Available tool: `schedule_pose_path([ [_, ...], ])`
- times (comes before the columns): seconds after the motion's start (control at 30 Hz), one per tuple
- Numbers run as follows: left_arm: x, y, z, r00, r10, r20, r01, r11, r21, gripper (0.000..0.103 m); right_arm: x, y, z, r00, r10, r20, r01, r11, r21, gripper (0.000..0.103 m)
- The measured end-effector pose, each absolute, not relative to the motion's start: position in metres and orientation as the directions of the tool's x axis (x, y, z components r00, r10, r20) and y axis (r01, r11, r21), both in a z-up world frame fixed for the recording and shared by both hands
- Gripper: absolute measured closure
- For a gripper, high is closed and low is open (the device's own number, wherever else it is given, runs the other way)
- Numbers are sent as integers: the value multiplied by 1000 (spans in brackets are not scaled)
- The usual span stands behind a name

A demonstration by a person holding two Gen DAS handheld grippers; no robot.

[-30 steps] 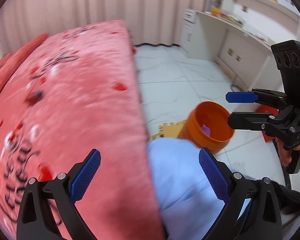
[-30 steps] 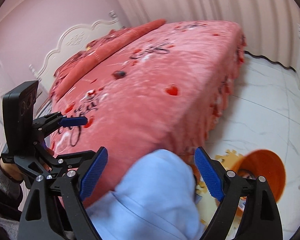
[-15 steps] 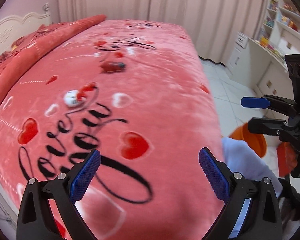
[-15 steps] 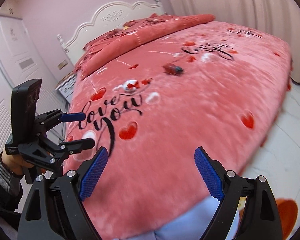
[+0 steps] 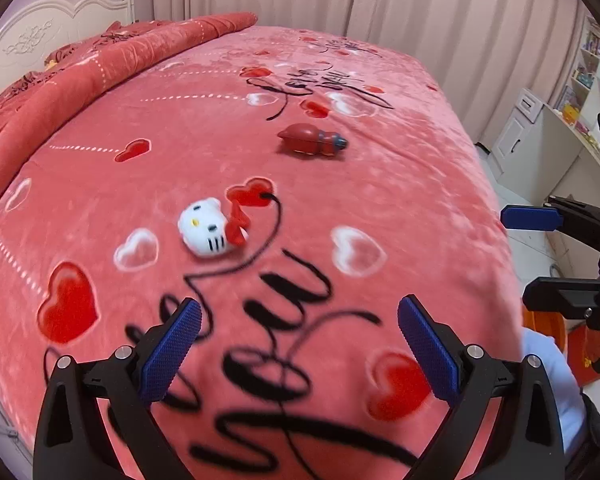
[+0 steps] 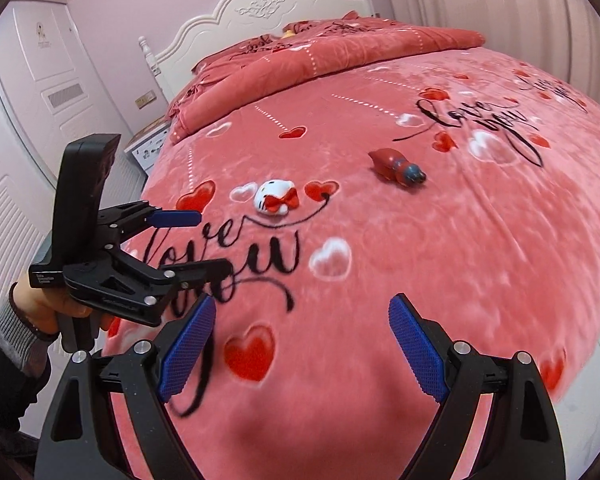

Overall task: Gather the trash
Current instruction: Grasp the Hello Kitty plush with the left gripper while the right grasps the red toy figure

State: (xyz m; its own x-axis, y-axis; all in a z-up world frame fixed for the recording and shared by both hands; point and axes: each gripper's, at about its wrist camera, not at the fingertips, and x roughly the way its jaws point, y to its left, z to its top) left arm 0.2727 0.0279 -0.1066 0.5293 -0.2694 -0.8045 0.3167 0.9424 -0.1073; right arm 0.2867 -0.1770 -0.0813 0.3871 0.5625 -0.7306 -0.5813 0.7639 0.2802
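A white cat-face plush with a red bow [image 5: 212,227] lies on the pink bed [image 5: 400,184], ahead of my left gripper [image 5: 300,344]. It also shows in the right wrist view [image 6: 275,199]. A dark red toy with a blue end [image 5: 312,141] lies farther back; it also shows in the right wrist view [image 6: 398,166]. Both grippers are open and empty above the bed's near part. My right gripper [image 6: 300,344] is also visible at the right edge of the left wrist view [image 5: 548,252]. My left gripper appears in the right wrist view [image 6: 188,240].
An orange bucket [image 5: 544,322] stands on the floor right of the bed, mostly hidden. A folded red quilt [image 5: 80,76] and white headboard [image 6: 260,12] are at the bed's far end. A white desk with shelves [image 5: 560,128] stands on the right. Curtains hang behind.
Both views swung up from the floor and orange bucket onto the bed top. The plush and red toy came into view and grew nearer. Both grippers stayed open.
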Motion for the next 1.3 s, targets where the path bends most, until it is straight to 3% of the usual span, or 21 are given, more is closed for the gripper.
schedule_pose_path([
  [0.6,368,71,-164,528,-222,-820,191,972,-140,6,380,-152,-137,344,565,-750,-589,752,296,16],
  [0.63,368,72,-164,533,-221,-817,187,972,-141,8,381,-152,-139,342,562,-753,-587,753,296,16],
  [0.7,369,71,-164,540,-211,-815,190,974,-126,23,384,-153,-142,341,558,-756,-584,756,295,16],
  [0.77,371,70,-161,543,-213,-812,205,972,-118,44,386,-153,-142,345,557,-756,-585,757,291,16],
  [0.83,371,70,-156,547,-234,-804,228,966,-126,49,389,-152,-141,350,558,-752,-588,756,287,16],
  [1.3,399,42,-133,499,-364,-787,424,894,-144,51,453,-137,-131,399,518,-757,-635,751,179,16],
])
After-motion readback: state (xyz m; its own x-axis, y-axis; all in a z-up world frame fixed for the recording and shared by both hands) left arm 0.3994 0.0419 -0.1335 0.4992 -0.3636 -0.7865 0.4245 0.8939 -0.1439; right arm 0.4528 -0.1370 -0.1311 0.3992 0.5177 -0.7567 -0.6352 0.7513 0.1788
